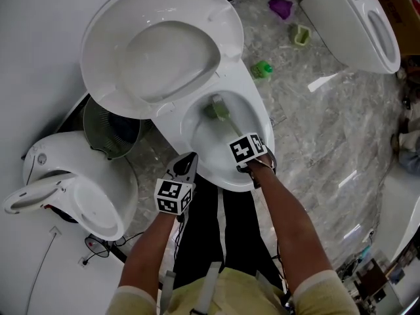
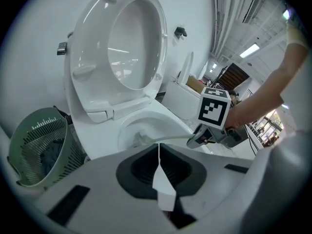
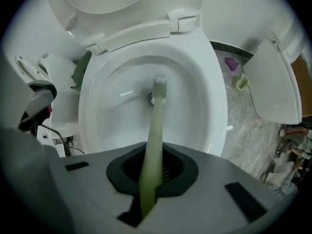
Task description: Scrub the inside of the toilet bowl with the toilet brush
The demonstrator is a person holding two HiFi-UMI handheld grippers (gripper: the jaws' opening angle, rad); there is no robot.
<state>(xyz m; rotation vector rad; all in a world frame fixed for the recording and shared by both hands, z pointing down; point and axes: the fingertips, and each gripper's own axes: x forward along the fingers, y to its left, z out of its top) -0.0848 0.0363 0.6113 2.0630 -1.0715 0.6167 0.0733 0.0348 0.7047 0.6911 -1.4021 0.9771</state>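
Jaws of my right gripper (image 3: 148, 191) are clamped on the pale green handle of the toilet brush (image 3: 155, 121). The handle runs straight ahead from them and slopes down into the toilet bowl (image 3: 209, 111). The brush's bristle head is at the far end, low in the white bowl near its bottom. These jaws hang over the front rim, and the open bowl spreads out ahead of them.

Jaws of my left gripper (image 2: 160, 172) are pressed together with nothing between them. They sit just outside the bowl's front rim, well clear of the brush. Ahead of them and higher up, the raised lid (image 2: 129, 43) stands upright at the back of the bowl. To the left of these jaws stands a green slotted wastebasket (image 2: 39, 145) with something dark inside. To their right, my other gripper with its marker cube reaches over the rim.

Off to the right of the right jaws, beyond the bowl, the marbled floor (image 3: 243, 126) carries a small purple object (image 3: 230, 63) and a small green one (image 3: 240, 83). A second white toilet (image 3: 273, 82) stands just past them.
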